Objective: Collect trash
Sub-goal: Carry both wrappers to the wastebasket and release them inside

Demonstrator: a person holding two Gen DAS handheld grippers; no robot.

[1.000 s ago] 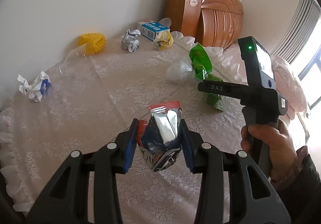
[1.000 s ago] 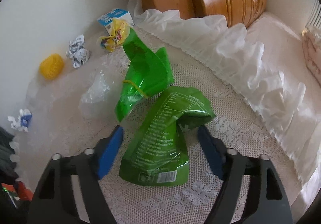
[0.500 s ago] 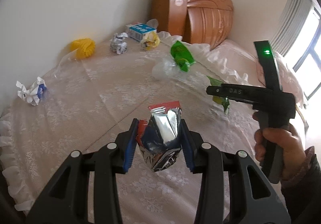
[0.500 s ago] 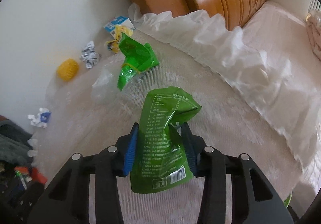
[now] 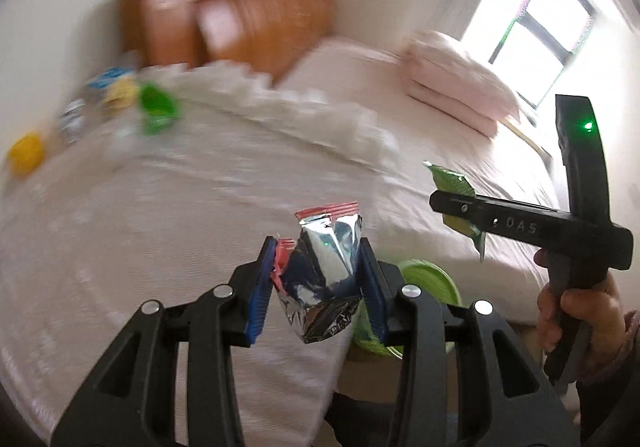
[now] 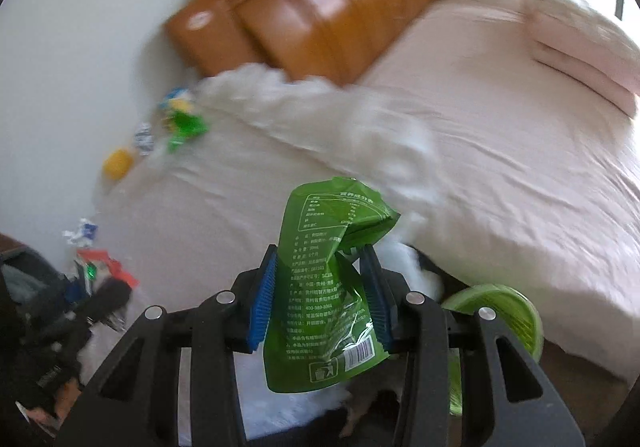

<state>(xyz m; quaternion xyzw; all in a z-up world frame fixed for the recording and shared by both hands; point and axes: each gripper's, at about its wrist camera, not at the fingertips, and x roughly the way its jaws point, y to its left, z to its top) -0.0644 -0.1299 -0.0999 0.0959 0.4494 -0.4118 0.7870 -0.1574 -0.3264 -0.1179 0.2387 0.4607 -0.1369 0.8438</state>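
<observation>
The left gripper (image 5: 320, 287) clenches a crinkled silver foil wrapper (image 5: 324, 279); the right gripper (image 6: 324, 295) grips a glossy green plastic pouch (image 6: 324, 303), lifted off the lace-covered bed (image 6: 500, 167). A round green bin (image 6: 516, 311) now appears beside the bed edge.

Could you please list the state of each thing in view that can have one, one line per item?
Left tool: shut on the silver foil wrapper, held off the bed.
Right tool: shut on the green pouch, crumpled and lifted.
Green bin: open, beside the bed.
Loose trash near the headboard: not yet collected.
</observation>
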